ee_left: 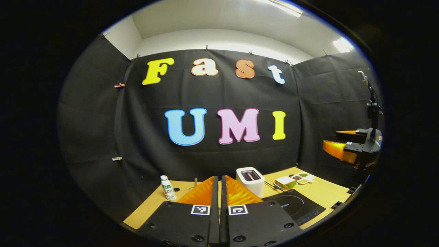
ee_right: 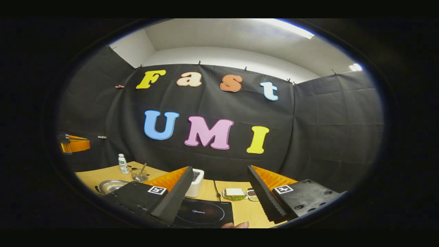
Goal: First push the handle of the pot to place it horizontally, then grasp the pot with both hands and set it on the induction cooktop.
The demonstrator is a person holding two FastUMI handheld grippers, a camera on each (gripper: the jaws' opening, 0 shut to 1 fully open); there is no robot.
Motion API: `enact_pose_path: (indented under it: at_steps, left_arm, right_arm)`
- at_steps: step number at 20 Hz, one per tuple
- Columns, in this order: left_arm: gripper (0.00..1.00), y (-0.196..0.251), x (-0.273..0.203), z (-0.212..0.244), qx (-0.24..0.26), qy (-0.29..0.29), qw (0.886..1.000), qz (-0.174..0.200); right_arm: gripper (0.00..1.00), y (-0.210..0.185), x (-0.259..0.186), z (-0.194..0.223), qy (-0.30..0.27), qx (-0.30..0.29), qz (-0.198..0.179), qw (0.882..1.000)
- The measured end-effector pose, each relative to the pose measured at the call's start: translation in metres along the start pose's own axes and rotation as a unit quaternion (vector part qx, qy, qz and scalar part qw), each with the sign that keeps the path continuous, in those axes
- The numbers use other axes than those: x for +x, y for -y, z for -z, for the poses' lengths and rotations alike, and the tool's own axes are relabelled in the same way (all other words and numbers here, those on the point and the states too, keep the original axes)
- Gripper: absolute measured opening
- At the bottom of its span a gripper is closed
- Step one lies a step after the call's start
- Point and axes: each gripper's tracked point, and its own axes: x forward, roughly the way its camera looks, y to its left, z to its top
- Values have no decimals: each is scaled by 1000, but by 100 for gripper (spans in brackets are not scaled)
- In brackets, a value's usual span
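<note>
left tongs [ee_left: 219, 192] clenched, empty | right tongs [ee_right: 219, 195] spread wide | cooktop [ee_right: 205, 212] bare | pot [ee_right: 111, 186] handle unseen

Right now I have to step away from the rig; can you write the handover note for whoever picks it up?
Left gripper: shut, holding nothing, raised above the table.
Right gripper: open, holding nothing, raised over the induction cooktop.
The cooktop is bare, with the toaster just behind it. A metal pot or bowl rim shows at the table's left; its handle cannot be made out.
Done: nothing that shows.
Left: push the handle horizontal, grasp the pot with both grippers, set it on the cooktop.
</note>
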Motion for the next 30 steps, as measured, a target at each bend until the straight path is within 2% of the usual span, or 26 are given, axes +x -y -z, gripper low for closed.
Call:
enact_pose_path:
  at_steps: [3, 7, 10, 14, 17, 20, 22, 27, 30]
  left_arm:
    - [5, 9, -5, 41, -24, -74, 996, 31]
    - [5, 8, -16, 113, -42, -208, 976, 46]
    - [5, 17, -33, 163, -82, -294, 950, 72]
    - [5, 26, -61, 224, -140, -400, 900, 104]
    - [5, 19, -82, 264, -146, -461, 869, 104]
    - [5, 11, -92, 288, -143, -498, 849, 106]
    - [5, 2, -85, 300, -151, -504, 844, 100]
    - [5, -32, -65, 321, -136, -514, 844, 71]
    - [5, -42, -58, 330, -135, -519, 841, 65]
  right_arm:
    - [97, -2, -1, 1, -2, -4, -3, 1000]
    - [97, -8, -3, 4, -5, -7, -9, 1000]
    - [97, -9, -3, 8, -11, -11, -11, 1000]
    - [98, -6, -6, 18, -22, -14, -4, 1000]
    - [97, -6, -8, 23, -32, -12, -4, 999]
    - [98, -5, -10, 28, -40, -10, -3, 999]
    - [98, -5, -12, 30, -43, -10, -2, 999]
    - [97, -6, -14, 34, -49, -17, -3, 999]
    - [98, -5, -15, 35, -50, -18, -1, 999]
